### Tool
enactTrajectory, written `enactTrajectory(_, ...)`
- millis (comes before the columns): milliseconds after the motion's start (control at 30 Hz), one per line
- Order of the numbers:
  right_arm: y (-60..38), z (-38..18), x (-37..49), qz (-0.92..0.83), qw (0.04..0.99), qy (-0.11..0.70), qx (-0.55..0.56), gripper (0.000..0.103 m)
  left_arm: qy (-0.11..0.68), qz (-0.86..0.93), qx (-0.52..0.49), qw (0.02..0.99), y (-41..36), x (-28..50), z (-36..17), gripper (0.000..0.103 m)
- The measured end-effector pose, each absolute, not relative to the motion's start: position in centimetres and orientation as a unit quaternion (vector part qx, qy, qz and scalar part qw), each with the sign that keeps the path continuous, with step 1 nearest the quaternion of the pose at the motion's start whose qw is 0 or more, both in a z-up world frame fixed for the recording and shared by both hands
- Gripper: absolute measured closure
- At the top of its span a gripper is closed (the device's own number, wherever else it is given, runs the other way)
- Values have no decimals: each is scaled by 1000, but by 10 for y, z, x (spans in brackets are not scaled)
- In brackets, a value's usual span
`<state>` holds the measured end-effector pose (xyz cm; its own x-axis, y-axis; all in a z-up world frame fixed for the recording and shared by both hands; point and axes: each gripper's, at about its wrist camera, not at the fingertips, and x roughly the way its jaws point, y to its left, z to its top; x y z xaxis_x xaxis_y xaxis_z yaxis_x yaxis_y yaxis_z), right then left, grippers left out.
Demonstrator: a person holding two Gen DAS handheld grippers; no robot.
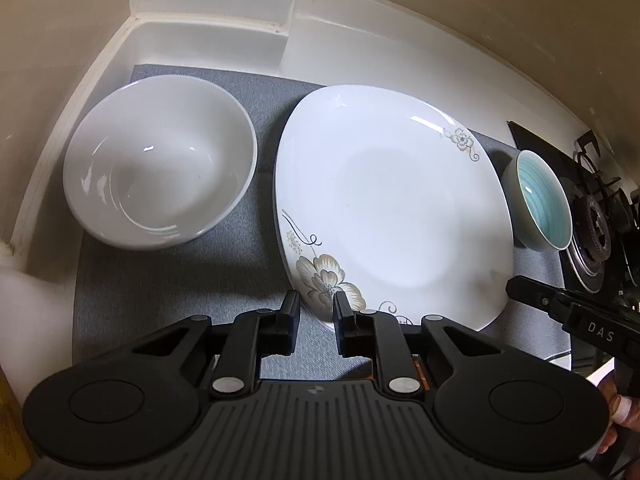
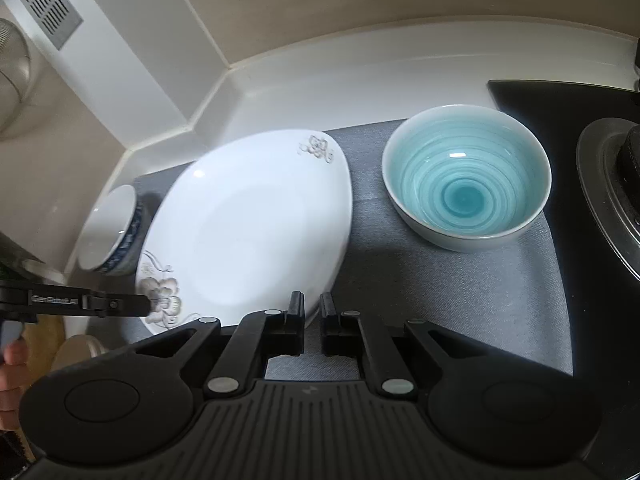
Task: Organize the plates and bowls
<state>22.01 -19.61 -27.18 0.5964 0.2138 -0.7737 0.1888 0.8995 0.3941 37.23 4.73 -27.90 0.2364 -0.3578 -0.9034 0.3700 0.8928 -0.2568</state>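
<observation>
The plate (image 1: 392,208) lies flat on the grey mat (image 1: 168,292) in the middle of the tabletop (image 1: 360,52). The white bowl (image 1: 160,168) stands on the mat near the back left corner, just beside the plate. The blue bowl (image 2: 466,184) stands on the other side of the plate, near the right edge of the mat, next to the stove (image 2: 612,184).

Nothing is stacked yet, so I judge that the task is at an early stage: the three pieces are spread in a row and all the sorting is still to do.

The left gripper (image 1: 317,308) is at the front edge of the plate, at the flower pattern. Its jaws are almost together, and the rim seems to sit between them, so I judge it is clamped on the plate. The right gripper (image 2: 312,312) is at the front right edge of the plate; its jaws are close together, but I cannot tell if they hold the rim.

On the right gripper, seen from the left wrist, I read "DAS". On the left gripper, seen from the right wrist, I read about "GenRobot.AI", but it is blurred.
</observation>
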Motion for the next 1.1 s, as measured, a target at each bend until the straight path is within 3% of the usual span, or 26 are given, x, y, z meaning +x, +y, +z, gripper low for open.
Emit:
enactTrajectory(267, -185, -265, 210, 16, 867, 453, 208, 97, 575, -227, 9, 786, 48, 356, -266, 84)
enactTrajectory(533, -133, -262, 160, 65, 861, 495, 94, 96, 568, -222, 4, 793, 49, 323, -247, 84)
enactTrajectory(700, -125, -279, 149, 60, 842, 525, 109, 87, 568, -230, 13, 790, 43, 312, -246, 83)
enactTrajectory(800, -126, -290, 146, 61, 833, 535, 127, 88, 570, -236, 16, 787, 42, 307, -248, 73)
enactTrajectory(867, -129, -293, 144, 52, 835, 533, 125, 94, 570, -240, 22, 786, 41, 303, -249, 63)
enactTrajectory(1100, -156, -284, 138, 8, 848, 516, 125, 98, 594, -260, 36, 760, 29, 287, -263, 48)
